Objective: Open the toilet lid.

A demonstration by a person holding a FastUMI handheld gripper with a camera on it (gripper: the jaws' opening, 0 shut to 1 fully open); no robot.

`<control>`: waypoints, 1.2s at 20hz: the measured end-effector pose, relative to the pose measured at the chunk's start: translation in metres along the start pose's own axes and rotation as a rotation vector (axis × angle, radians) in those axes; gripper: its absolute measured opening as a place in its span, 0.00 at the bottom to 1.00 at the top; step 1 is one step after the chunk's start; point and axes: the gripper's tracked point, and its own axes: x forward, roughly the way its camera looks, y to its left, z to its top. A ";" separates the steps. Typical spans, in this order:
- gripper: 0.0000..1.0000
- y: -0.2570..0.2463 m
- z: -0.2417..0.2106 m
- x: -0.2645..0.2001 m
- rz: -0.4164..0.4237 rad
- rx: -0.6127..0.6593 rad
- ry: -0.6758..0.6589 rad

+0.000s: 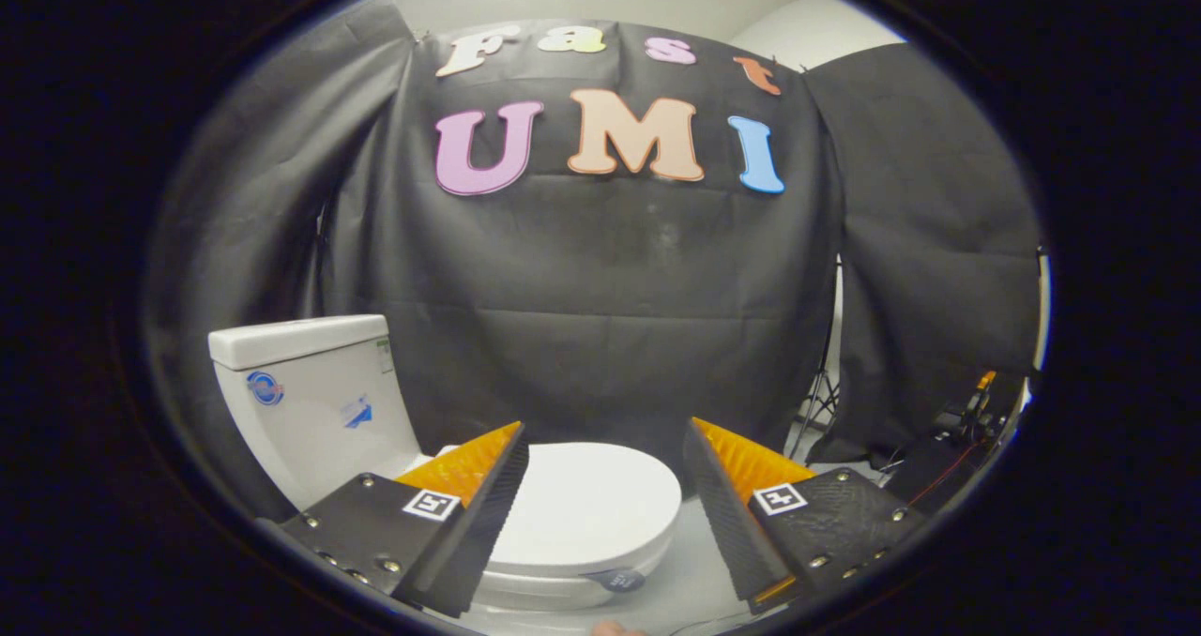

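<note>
Between spread, empty gripper (605,439) fingers: closed white toilet lid (586,505), lying flat below and ahead; white tank (314,401) beyond the left finger; black cloth wall (610,317) behind.

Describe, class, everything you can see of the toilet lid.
The toilet lid is white, smooth and glossy, like plastic, with a rounded oval outline. It lies flat and closed on the bowl, in front of the tank. It shows between the open gripper fingers, which are apart from it.
</note>
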 end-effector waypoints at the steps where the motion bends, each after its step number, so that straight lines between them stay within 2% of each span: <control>1: 0.98 -0.007 -0.008 0.002 -0.007 0.013 0.020; 11: 0.99 -0.080 -0.070 0.020 -0.116 0.153 0.208; 15: 1.00 -0.082 -0.101 0.025 -0.104 0.186 0.302; 19: 1.00 -0.066 -0.148 0.025 -0.045 0.257 0.437; 24: 1.00 -0.052 -0.206 0.021 -0.032 0.318 0.607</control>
